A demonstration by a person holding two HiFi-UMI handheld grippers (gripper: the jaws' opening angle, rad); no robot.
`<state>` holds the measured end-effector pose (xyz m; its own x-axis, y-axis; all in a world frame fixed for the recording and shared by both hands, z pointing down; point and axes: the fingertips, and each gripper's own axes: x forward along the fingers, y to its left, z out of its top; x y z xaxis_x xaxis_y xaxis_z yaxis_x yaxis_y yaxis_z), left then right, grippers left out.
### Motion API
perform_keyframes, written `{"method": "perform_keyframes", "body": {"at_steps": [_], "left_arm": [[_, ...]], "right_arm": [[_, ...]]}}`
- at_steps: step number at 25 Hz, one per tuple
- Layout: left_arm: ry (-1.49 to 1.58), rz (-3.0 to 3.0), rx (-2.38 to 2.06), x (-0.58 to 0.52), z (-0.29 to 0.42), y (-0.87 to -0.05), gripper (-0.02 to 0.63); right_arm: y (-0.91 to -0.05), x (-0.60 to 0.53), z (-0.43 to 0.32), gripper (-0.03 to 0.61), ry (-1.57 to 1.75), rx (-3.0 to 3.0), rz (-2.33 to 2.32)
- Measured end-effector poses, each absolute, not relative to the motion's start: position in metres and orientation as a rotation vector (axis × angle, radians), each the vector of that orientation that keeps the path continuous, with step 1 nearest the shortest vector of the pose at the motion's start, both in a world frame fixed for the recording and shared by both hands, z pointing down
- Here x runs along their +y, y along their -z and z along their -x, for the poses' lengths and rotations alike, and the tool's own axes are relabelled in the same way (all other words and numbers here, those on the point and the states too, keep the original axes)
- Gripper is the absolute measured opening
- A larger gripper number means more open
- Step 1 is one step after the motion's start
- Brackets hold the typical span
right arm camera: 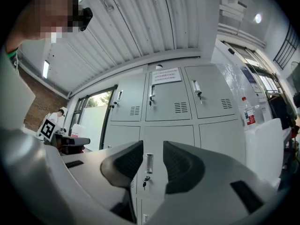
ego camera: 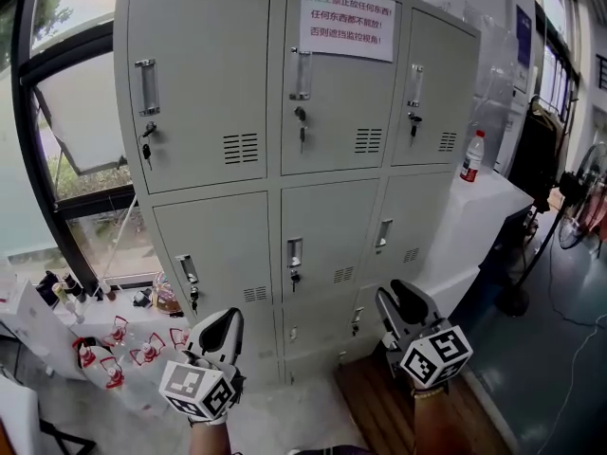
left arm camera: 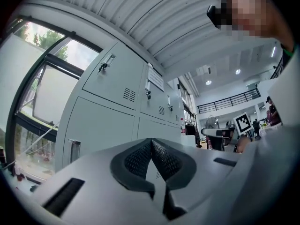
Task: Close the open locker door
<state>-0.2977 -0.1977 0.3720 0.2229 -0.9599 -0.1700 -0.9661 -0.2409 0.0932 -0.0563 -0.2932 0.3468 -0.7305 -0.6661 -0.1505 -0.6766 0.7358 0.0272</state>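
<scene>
The tall grey metal locker cabinet (ego camera: 322, 216) stands ahead of both sets of fingers and apart from them; the left gripper (ego camera: 226, 322) has its dark ribbed fingers pressed together on nothing, while the right gripper (ego camera: 395, 299) carries its fingers a little apart and empty, with only the chrome handle (right arm camera: 149, 163) of the centre middle-row door showing far beyond the gap; high above the fingertips a white paper notice with red print (ego camera: 346, 20) is stuck on the top centre door, and off to the outer side of the right fingers a clear plastic bottle with a red label (ego camera: 471, 156) sits on a white counter (ego camera: 488, 207); as for the open locker door, I cannot pick it out, since every door in the top and middle rows appears to lie flush, and the bottom row (ego camera: 318, 339), just beyond and below the fingertips, is partly hidden behind both grippers; so the step in hand reads as either an approach not yet arrived at a door or a closing already finished, and these views do not decide which; if a low door is ajar, the next move calls for bringing one gripper's fingertips flat against its free edge near the handle and pressing squarely toward the frame until the latch seats, without clipping the hanging keys.
</scene>
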Motion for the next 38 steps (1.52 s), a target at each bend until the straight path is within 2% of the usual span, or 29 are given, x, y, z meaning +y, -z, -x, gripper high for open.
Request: {"method": "perform_keyframes", "body": {"at_steps": [6, 14, 19, 38], "left_arm": [[-0.272, 2.428, 1.946, -0.178, 0.256, -0.368, 0.020], [-0.270, 2.377, 1.951, -0.147, 0.205, -0.366, 0.021], [-0.265, 2.332, 1.975, -0.130, 0.189, -0.363, 0.021], [-0.246, 2.259, 2.013, -0.108, 0.184, -0.356, 0.021]], "right_arm": [[-0.347, -0.267, 0.017, 0.118, -0.083, 2.799, 1.043], [-0.353, -0.237, -0.027, 0.077, -0.103, 2.804, 0.996], [-0.357, -0.225, -0.039, 0.008, -0.108, 2.807, 0.967], [-0.352, -0.217, -0.045, 0.005, -0.154, 2.812, 0.948]]}}
